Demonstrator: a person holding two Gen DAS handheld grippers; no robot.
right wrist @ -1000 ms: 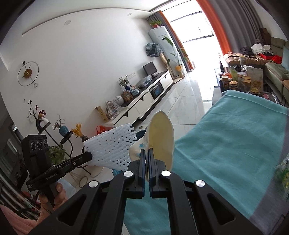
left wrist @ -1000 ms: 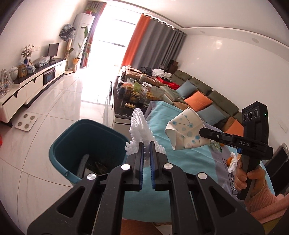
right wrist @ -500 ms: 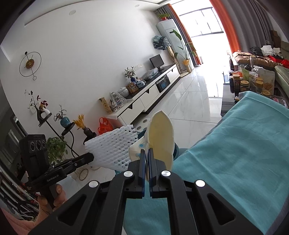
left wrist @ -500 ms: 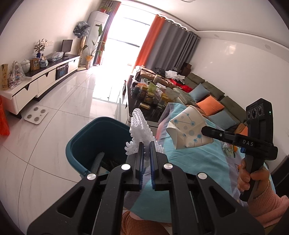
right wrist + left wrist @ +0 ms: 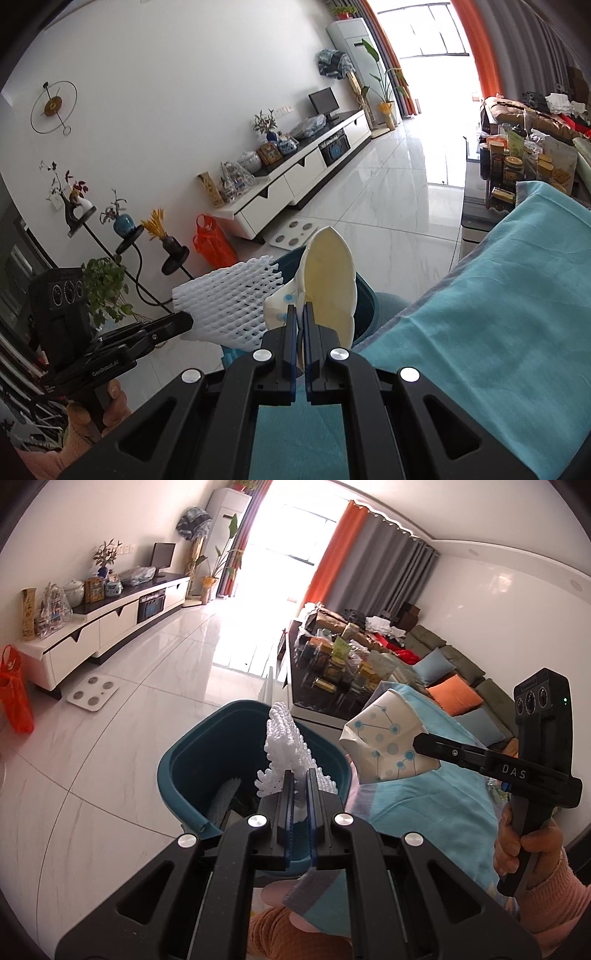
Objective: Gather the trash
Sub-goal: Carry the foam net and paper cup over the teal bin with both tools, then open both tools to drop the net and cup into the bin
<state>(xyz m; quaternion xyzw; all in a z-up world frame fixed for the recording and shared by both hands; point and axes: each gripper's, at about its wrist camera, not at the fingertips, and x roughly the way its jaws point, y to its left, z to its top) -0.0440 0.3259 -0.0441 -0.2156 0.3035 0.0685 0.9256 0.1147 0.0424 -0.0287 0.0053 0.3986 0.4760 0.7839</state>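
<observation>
In the left wrist view, the bin [image 5: 207, 760] sits on the floor at the lower middle of the frame, with its mouth open to the top. The left tool [image 5: 300, 775] is squeezed tight on the foam net [image 5: 286, 742]. The net stands up tall from the tool tips, and the bin shows right behind and below it. So the net looks to be over the bin, or very close to it.

To the right in that frame, the right tool [image 5: 424, 744] pinches the crushed paper cup [image 5: 386, 744]. The cup hangs above the worktop [image 5: 424, 812] with the blue cloth, just past the bin's right rim.

In the right wrist view, the net [image 5: 229, 302] is at the lower left, lying long from left to right. The right tool [image 5: 300, 314] is closed on the cup [image 5: 328, 280] in the middle. The bin [image 5: 364, 306] peeks out behind the cup.

I think the left tool is nearer the bin. The cup needs to go a bit more to the left before it can drop in.
</observation>
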